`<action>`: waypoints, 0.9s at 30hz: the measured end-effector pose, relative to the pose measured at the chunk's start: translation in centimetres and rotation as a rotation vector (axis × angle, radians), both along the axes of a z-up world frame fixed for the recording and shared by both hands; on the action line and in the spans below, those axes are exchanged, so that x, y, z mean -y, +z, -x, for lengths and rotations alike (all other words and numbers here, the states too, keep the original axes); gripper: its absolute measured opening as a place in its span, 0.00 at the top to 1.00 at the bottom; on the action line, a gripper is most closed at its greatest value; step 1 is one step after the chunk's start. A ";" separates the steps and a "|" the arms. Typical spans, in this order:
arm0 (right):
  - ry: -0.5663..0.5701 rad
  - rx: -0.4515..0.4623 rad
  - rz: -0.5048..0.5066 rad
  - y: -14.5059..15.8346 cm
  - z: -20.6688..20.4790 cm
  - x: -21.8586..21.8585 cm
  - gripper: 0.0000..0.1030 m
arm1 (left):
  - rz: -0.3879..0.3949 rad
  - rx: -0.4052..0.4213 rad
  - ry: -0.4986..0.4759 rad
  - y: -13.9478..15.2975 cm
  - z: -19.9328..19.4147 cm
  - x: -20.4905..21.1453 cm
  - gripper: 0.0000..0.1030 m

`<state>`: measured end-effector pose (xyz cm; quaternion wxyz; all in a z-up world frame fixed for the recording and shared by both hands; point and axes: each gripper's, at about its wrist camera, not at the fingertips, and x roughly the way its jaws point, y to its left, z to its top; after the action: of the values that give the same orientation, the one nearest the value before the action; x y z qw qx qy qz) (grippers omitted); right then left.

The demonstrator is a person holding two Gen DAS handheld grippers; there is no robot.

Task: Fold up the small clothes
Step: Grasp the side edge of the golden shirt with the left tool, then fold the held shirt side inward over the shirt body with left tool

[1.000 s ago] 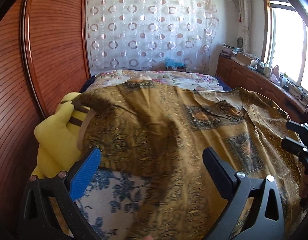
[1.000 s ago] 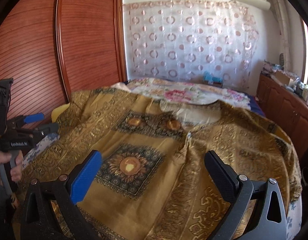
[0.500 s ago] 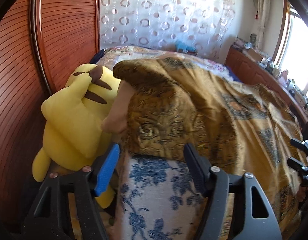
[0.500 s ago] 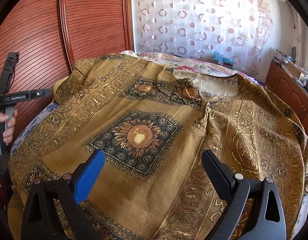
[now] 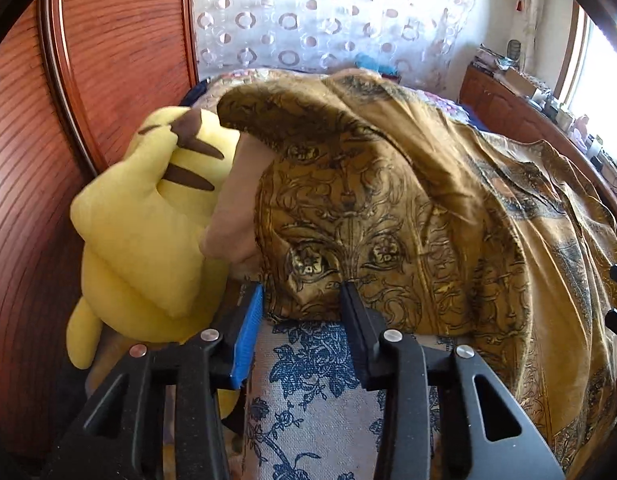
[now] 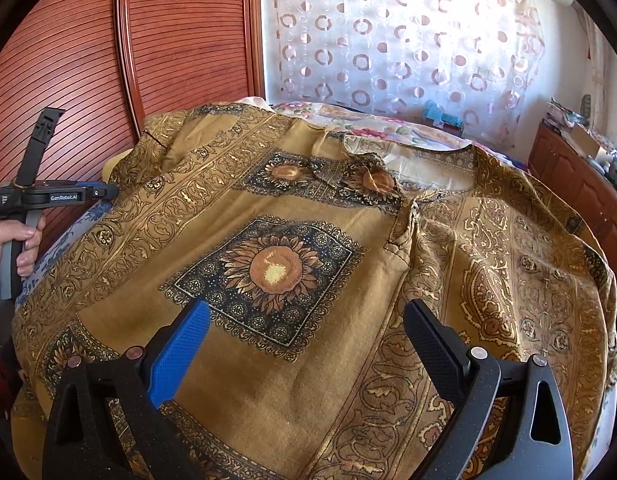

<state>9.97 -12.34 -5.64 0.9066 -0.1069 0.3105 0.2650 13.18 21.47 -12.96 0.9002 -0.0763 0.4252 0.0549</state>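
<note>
Between the left tool's (image 5: 304, 294) narrowing jaws: hem of a mustard-gold printed cotton shirt (image 5: 408, 208), just ahead of the tips, pads closing in but not visibly pinching. Spread sideways across a blue-flowered bed sheet (image 5: 308, 380). Beside it, a yellow plush toy (image 5: 148, 232). Right tool (image 6: 304, 320) spread wide, hovering empty over the shirt's front.

Bed (image 5: 308, 400): covered with a white sheet printed with blue flowers. A gold patterned garment (image 6: 308, 280) lies spread flat across most of it. A yellow plush toy (image 5: 148, 240) rests at the bed's left edge, beside the garment's sleeve.
</note>
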 end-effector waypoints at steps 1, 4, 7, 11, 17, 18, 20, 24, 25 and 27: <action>0.000 0.000 0.000 0.0 0.0 0.0 0.05 | 0.006 0.003 0.001 0.0 0.0 0.0 0.61; 0.000 0.001 -0.003 0.0 -0.1 0.2 0.05 | -0.012 0.007 -0.010 0.0 0.2 0.3 0.63; -0.001 -0.003 -0.005 -0.1 -0.1 0.2 0.05 | -0.051 0.018 -0.011 0.4 0.6 0.6 0.86; -0.001 -0.003 -0.005 -0.1 -0.2 0.3 0.05 | -0.090 0.064 -0.025 1.8 1.4 1.5 0.92; -0.004 -0.003 -0.004 -0.2 -0.1 0.2 0.05 | -0.104 0.167 -0.069 5.5 2.3 3.4 0.93; -0.003 -0.003 -0.004 -0.1 -0.2 0.3 0.05 | -0.101 0.185 -0.086 6.2 2.3 3.9 0.93; -0.004 -0.004 -0.006 -0.2 -0.1 0.3 0.05 | -0.090 0.221 -0.130 7.9 1.9 5.4 0.93; -0.010 -0.006 -0.011 -0.1 -0.2 0.5 0.05 | -0.073 0.251 -0.215 9.9 1.0 8.7 0.93; -0.010 -0.006 -0.012 -0.1 -0.2 0.6 0.05 | -0.066 0.254 -0.236 10.2 0.7 9.5 0.93; -0.012 -0.004 -0.017 -0.1 -0.2 0.7 0.05 | -0.064 0.258 -0.279 10.7 0.2 11.3 0.93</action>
<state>10.18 -13.01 -5.72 0.9085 -0.0970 0.3106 0.2621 12.99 10.16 -2.24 0.9481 0.0056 0.3107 -0.0669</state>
